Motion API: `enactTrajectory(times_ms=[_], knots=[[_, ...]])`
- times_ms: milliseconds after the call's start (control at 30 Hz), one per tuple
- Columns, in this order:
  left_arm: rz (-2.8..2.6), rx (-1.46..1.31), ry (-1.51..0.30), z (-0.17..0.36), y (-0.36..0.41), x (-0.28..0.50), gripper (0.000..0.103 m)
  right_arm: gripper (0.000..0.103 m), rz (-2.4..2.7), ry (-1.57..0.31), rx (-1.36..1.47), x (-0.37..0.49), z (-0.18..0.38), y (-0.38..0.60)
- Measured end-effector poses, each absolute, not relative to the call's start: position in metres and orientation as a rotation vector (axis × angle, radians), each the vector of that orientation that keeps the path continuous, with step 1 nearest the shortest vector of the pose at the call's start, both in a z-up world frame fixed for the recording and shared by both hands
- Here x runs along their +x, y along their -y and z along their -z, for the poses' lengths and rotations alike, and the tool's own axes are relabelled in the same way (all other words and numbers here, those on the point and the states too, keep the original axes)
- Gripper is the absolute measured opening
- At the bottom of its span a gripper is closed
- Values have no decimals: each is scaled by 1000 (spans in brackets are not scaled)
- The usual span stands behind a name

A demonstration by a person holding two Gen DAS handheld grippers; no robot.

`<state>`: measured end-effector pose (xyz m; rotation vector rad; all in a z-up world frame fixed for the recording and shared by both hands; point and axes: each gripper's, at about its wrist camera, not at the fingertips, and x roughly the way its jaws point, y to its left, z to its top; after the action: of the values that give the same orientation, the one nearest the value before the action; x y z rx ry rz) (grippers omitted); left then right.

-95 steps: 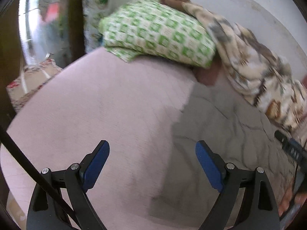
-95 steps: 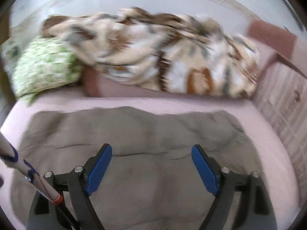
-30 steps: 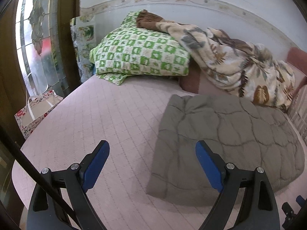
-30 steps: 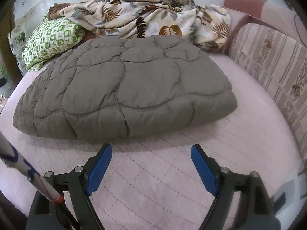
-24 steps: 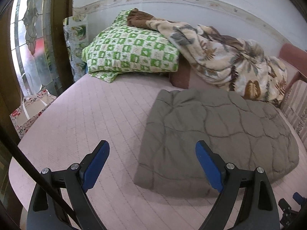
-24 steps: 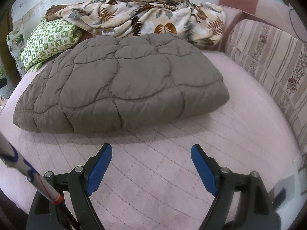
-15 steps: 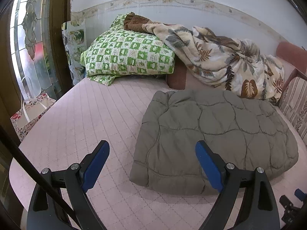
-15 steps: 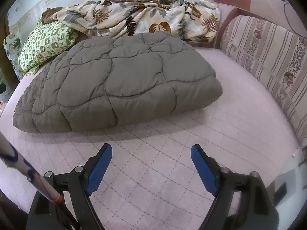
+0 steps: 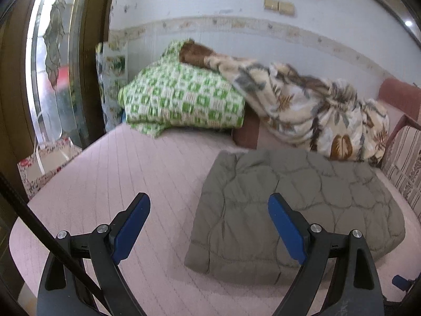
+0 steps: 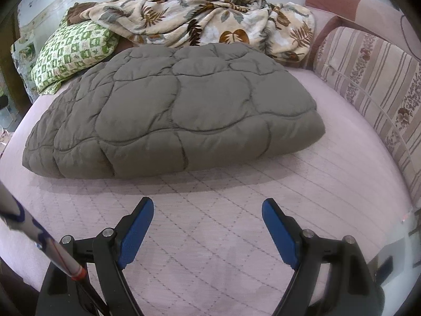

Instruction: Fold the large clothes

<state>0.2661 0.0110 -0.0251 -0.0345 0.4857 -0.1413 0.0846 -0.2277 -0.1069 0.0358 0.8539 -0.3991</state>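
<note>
Grey quilted padding fills the middle of the right wrist view: a folded quilt (image 10: 173, 115) lies flat on the pink bed (image 10: 210, 237). Behind it, along the top of the frame, sit a leaf-print blanket (image 10: 210, 18) and, at upper left, a green checked pillow (image 10: 71, 50). The right gripper (image 10: 208, 221) hovers at the bottom, fingers wide apart and holding nothing. The left gripper (image 9: 209, 216) is likewise spread and empty, its right finger over the quilt's near corner.
</note>
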Motion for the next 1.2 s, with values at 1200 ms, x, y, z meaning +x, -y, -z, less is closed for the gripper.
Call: enactTrajectory(times_ms=[1200], knots=[[251,-71,-440,-22,6,60,103,90,361,-628,19,-3,73,232]])
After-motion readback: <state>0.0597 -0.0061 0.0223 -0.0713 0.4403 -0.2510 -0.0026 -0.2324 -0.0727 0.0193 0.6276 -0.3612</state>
